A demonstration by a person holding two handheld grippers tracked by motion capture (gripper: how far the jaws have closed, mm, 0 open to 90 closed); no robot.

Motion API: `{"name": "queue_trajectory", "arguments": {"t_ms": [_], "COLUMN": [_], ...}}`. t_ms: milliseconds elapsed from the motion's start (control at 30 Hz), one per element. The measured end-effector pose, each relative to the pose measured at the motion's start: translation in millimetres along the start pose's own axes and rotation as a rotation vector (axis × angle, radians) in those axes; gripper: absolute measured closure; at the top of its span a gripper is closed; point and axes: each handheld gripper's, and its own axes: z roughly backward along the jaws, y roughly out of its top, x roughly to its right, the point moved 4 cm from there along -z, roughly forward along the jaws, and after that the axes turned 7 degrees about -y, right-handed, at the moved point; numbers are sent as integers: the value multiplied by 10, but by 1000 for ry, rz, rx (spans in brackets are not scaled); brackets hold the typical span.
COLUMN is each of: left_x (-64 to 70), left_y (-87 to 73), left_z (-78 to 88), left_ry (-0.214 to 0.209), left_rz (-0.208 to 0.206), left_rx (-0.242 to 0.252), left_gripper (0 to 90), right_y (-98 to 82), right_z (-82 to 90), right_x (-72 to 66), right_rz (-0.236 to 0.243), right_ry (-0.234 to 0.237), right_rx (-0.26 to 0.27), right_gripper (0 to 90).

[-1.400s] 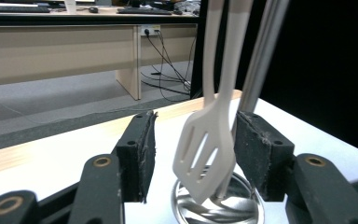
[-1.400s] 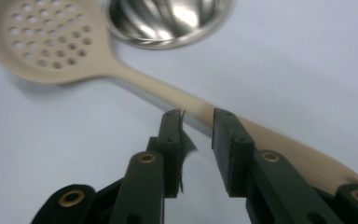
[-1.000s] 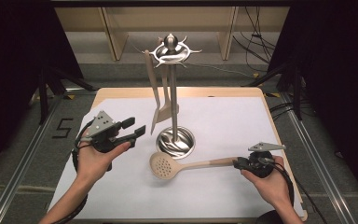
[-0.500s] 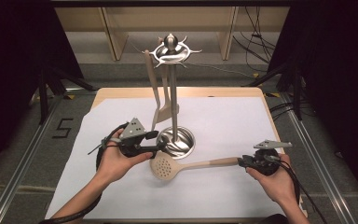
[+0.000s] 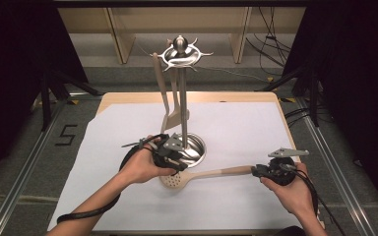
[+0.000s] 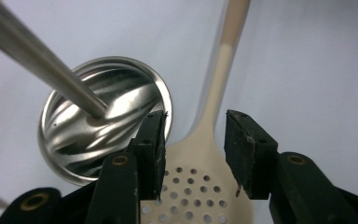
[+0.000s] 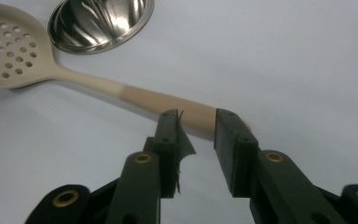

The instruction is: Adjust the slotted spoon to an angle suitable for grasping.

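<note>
Slotted spoon [image 5: 204,174] lies flat across the table [image 5: 256,128], just in front of the stand base [image 5: 193,150], one tool at each end.

Going outward from the stand base: the spoon's perforated bowl [image 6: 193,186] touches or nearly touches the base rim, and the left tool [image 6: 193,140] hangs over the bowl's neck, jaws having just been closing, pads not yet pressing. The handle runs from there away to the person's right, where the right tool [image 7: 196,128] straddles the handle end [image 7: 186,112], jaws released either side. The left tool is nearer the base.
</note>
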Motion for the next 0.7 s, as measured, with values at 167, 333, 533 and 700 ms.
{"name": "queue_trajectory", "arguments": {"t_ms": [167, 333, 533, 700], "left_x": [10, 33, 32, 48], "left_y": [28, 52, 69, 76], "left_z": [-199, -354, -498, -605], "left_ry": [-40, -56, -80, -110], "left_rz": [-23, -55, -69, -51], "left_rx": [-85, -139, -200, -225], "left_gripper": [587, 591, 602, 600], "right_y": [4, 1, 0, 2], "right_z": [8, 7, 7, 5], "right_x": [10, 12, -7, 3], "right_rz": [5, 15, -4, 1], "right_ry": [-6, -6, -1, 0], "right_rx": [5, 7, 5, 7], "right_gripper": [713, 714, 714, 713]}}
